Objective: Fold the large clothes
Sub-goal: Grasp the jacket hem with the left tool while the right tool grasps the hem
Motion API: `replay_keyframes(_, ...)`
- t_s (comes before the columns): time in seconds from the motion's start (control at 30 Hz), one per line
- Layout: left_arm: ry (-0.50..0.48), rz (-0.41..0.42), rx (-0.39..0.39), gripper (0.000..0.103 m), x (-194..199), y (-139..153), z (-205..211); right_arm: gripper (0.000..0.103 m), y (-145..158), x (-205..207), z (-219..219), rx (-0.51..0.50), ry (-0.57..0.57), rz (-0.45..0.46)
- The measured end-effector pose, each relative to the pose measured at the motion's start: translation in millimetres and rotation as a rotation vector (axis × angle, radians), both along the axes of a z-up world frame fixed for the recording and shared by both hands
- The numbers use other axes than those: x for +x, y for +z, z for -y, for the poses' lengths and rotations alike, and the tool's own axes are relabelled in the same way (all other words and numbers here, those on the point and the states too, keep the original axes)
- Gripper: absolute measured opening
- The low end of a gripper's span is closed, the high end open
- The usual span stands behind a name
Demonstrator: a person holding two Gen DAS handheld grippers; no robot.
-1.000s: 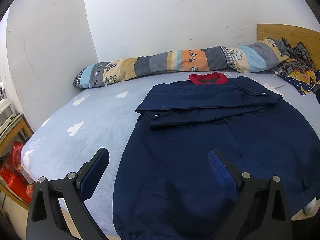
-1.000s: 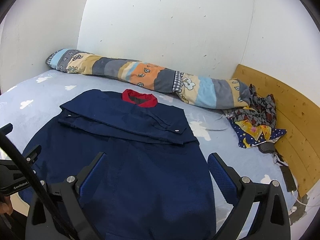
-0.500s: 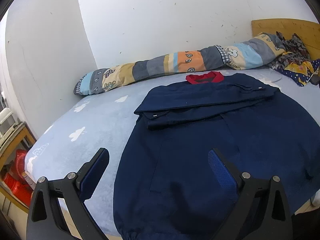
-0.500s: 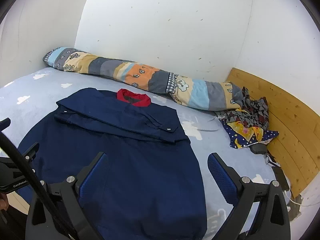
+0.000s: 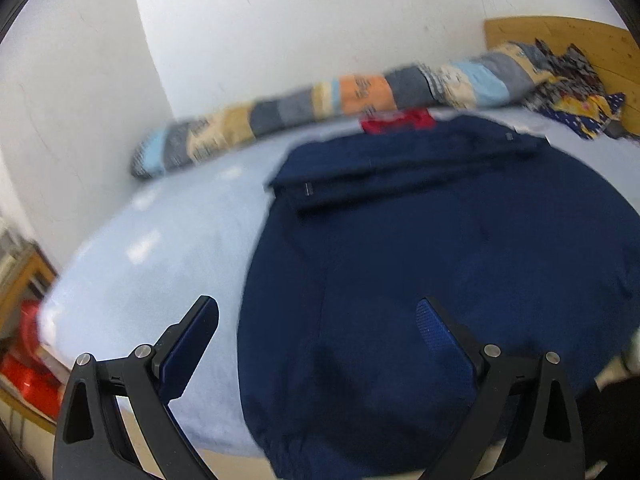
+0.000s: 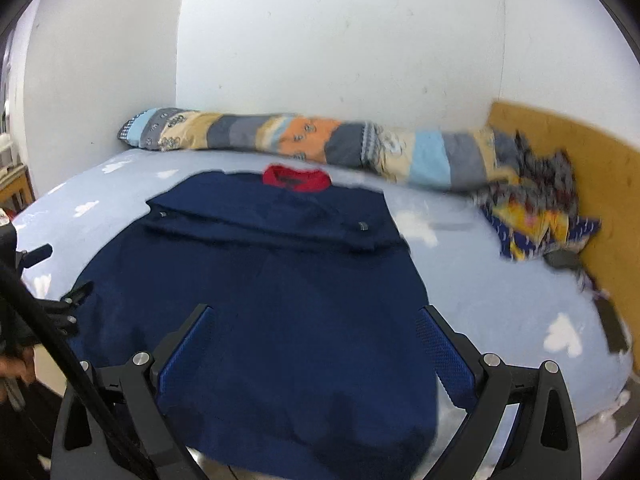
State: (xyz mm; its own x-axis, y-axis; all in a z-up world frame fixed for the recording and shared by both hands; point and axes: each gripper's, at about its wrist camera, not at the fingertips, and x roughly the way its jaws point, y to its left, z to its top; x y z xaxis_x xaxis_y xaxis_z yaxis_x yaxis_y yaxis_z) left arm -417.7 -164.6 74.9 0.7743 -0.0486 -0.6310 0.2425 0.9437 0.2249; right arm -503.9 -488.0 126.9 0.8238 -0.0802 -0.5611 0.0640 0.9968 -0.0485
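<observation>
We see a dark blue jacket [image 5: 420,248] spread flat on the bed [image 5: 160,264], its red collar [image 5: 398,120] at the far end near the wall and its hem hanging just over the near edge of the mattress. Both sleeves are folded across the chest, forming a band below the collar, with a snap showing at each cuff. In the right wrist view the same jacket [image 6: 260,280] lies with the collar [image 6: 297,178] toward the wall and pale blue sheet [image 6: 500,300] showing on its right side.

Our left gripper [image 5: 318,320] hangs over the near left part of the jacket, jaws spread wide and holding nothing; one finger is above the bare sheet, the other above the fabric. Our right gripper [image 6: 312,328] is above the lower middle of the jacket, jaws likewise wide apart and empty, both fingers over the cloth. The left gripper [image 6: 60,304] also shows at the left edge of the right wrist view.

Beyond the jacket, a long patchwork bolster [image 6: 320,148] lies along the wall. A heap of patterned clothes [image 6: 536,216] sits at the far right corner against a wooden headboard [image 6: 592,184]. Something red [image 5: 28,364] sits below the bed's left side, too blurred to identify. Both views are smeared by motion.
</observation>
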Motion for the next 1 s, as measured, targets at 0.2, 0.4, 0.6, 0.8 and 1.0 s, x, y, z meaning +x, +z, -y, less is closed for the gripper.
replay_keyframes(0.2, 0.045, -0.253, -0.131, 0.099, 20.6, -23.6, -60.6, 0.102, -46.8, -20.6, 114.1, 0.464, -0.097, -0.120)
replay_keyframes(0.4, 0.081, -0.424, -0.438, 0.067, 39.6, -29.0, -113.7, 0.101, -99.3, -30.0, 175.6, 0.829, -0.191, -0.157)
replay_keyframes(0.6, 0.129, -0.469, -0.562, 0.067, 40.6, -28.0, -138.8, 0.076, -125.8, -20.6, 156.9, 0.794, -0.172, -0.303)
replay_keyframes(0.8, 0.153, -0.534, -0.580, 0.067, 42.1, -41.6, -145.1, 0.065, -140.5, -13.6, 128.2, 0.747, -0.107, -0.416)
replay_keyframes(1.0, 0.099, -0.585, -0.528, 0.064, 36.1, -53.1, -122.6, 0.056, -127.4, -9.6, 119.5, 0.718, -0.041, -0.366)
